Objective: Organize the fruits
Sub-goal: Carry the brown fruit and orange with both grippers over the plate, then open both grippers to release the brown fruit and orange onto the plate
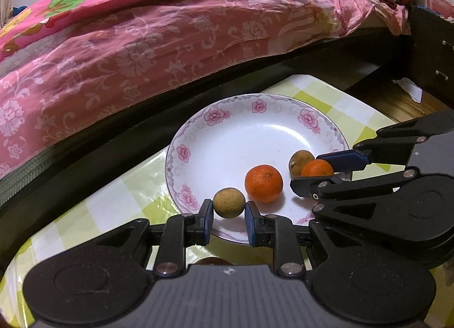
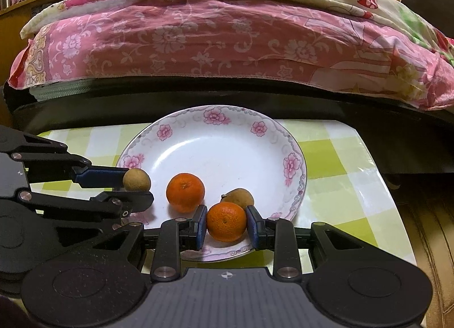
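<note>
A white plate with pink flowers (image 1: 255,118) (image 2: 227,135) sits on a green-checked table. My left gripper (image 1: 229,214) is shut on a small brown round fruit (image 1: 229,202) (image 2: 136,179) at the plate's near left rim. My right gripper (image 2: 226,224) is shut on a small orange (image 2: 226,221) (image 1: 317,168) at the plate's near right. A second orange (image 1: 264,183) (image 2: 185,192) lies on the plate between them. Another brown fruit (image 1: 300,160) (image 2: 238,197) lies just behind the held orange.
A bed with a pink floral quilt (image 1: 142,44) (image 2: 227,44) and a dark frame runs along the far side of the table (image 1: 113,200) (image 2: 340,158). A wooden floor with a white scrap of paper (image 1: 408,88) lies to the right.
</note>
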